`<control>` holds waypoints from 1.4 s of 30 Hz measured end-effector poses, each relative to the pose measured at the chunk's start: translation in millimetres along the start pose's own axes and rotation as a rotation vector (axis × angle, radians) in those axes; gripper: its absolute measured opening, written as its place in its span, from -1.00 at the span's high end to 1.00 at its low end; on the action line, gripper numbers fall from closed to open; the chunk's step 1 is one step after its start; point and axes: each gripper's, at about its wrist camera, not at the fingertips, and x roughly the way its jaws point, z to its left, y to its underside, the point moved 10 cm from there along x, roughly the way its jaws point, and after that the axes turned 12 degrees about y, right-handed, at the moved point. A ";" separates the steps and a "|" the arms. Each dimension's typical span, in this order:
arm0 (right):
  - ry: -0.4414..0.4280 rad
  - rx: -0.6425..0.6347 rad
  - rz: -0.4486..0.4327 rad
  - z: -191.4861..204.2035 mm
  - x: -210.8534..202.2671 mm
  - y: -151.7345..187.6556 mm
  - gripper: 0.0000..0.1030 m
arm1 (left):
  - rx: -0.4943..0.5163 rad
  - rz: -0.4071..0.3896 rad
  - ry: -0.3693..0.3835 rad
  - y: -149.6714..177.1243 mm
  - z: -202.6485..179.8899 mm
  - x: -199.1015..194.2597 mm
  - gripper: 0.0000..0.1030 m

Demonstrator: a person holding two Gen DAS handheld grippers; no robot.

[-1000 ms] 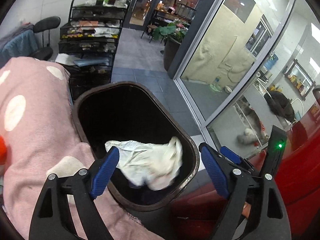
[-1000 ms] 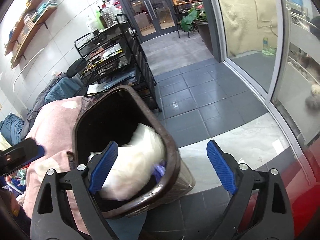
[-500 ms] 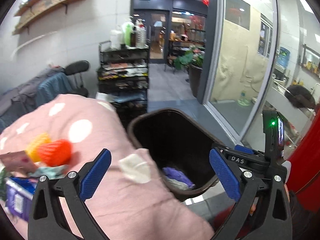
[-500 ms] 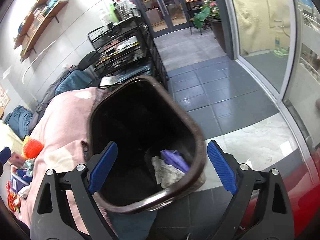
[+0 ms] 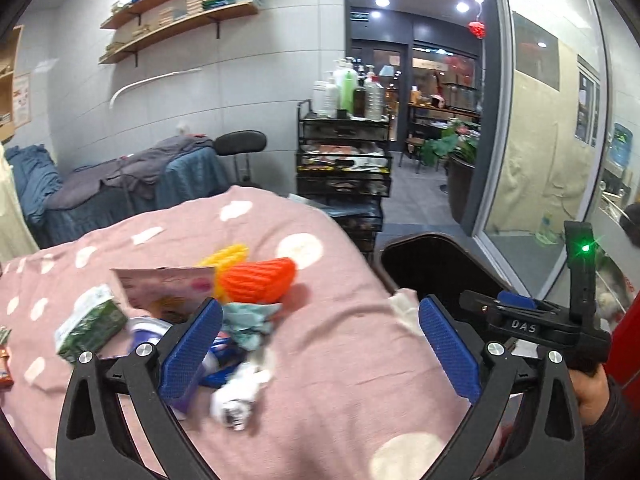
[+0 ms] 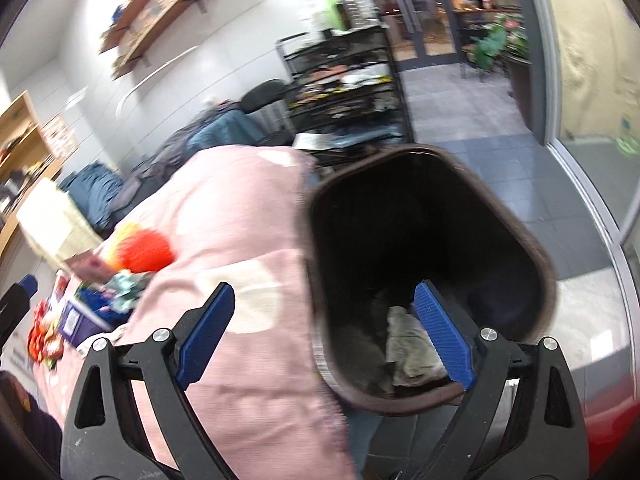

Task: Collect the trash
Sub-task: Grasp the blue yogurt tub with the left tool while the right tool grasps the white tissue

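Showing bin [image 6: 432,240] contents – blurred, maybe tissue – right view only | left gripper [image 5: 318,344] gaping

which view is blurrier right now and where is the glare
The right wrist view is blurrier: shelves, rack and orange toy are smeared by motion. The left wrist view is sharper, though the tissue is soft; glare comes from ceiling lights and the green LED.

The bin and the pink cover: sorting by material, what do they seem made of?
Bin: probably hard plastic, dark brown, smooth moulded rim with a slight sheen. Pink cover: soft woven cloth, matte, white-dotted, draping in folds over the edge.
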 end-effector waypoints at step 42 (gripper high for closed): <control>-0.353 -0.554 0.125 231.9 -22.7 93.3 -0.76 | -0.322 0.206 0.044 88.0 142.0 -1.7 -0.37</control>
